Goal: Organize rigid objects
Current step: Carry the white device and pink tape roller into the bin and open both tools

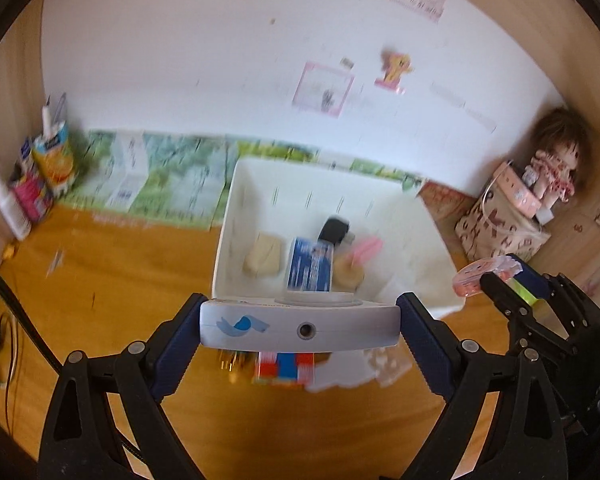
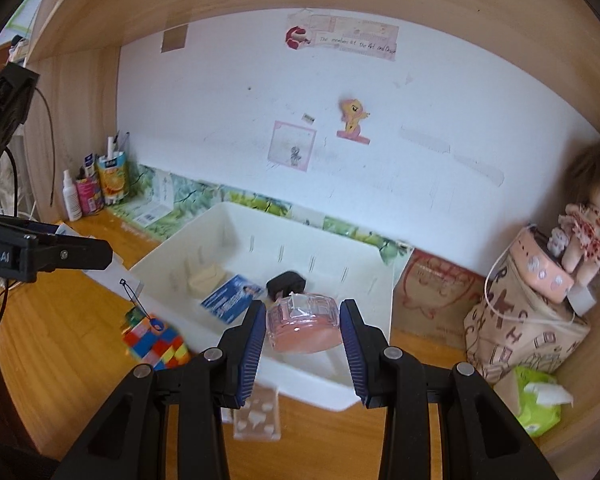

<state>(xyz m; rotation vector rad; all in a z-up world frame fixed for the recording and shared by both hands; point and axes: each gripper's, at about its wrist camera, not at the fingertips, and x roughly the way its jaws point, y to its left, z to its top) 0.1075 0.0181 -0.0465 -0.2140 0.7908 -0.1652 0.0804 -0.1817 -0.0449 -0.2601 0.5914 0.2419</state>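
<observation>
A white bin (image 1: 236, 216) (image 2: 372, 304) sits on the wooden desk. It holds a beige block (image 1: 263, 260) (image 2: 204, 278), a blue-white packet (image 1: 310, 268) (image 2: 230, 298) and a black adapter (image 1: 334, 230) (image 2: 286, 282). My left gripper (image 1: 300, 330) is shut on a white device with a blue bird logo (image 1: 296, 326), held over the bin's near rim. My right gripper (image 2: 303, 326) is shut on a clear pink case (image 2: 304, 322) (image 1: 484, 276) above the bin's near side. A multicoloured cube (image 2: 154, 340) (image 1: 284, 368) lies on the desk by the bin.
Bottles and a juice carton (image 2: 112, 178) (image 1: 54, 156) stand at the back left. A patterned box with a doll (image 2: 588, 228) (image 1: 552, 164) stands at the right, a green tissue pack (image 2: 538, 404) in front of it. A small white-pink tray (image 2: 258, 416) lies near the bin's front.
</observation>
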